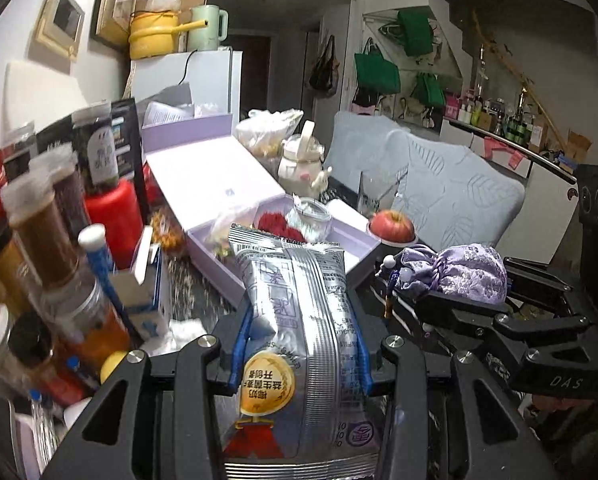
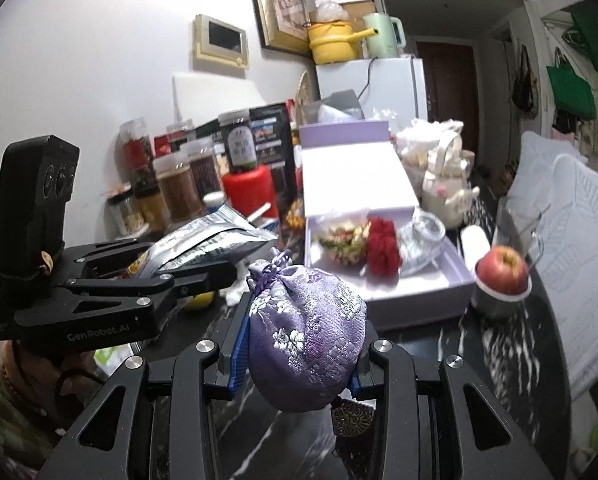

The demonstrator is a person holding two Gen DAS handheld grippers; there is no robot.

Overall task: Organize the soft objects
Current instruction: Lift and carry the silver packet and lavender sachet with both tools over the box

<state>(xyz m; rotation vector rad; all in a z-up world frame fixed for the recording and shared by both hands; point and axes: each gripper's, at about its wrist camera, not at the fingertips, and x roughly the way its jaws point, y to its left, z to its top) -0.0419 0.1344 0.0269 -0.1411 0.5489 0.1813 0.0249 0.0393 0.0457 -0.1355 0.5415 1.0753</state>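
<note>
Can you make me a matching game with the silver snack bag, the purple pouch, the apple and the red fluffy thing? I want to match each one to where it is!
Things:
1. silver snack bag
2. purple pouch
3. apple
4. red fluffy thing

Places:
A. inside the open lilac box
B. held in the right tool
C. sitting on a small metal cup
D. held in the left tool

Pairs: 1-D, 2-B, 3-C, 4-A
</note>
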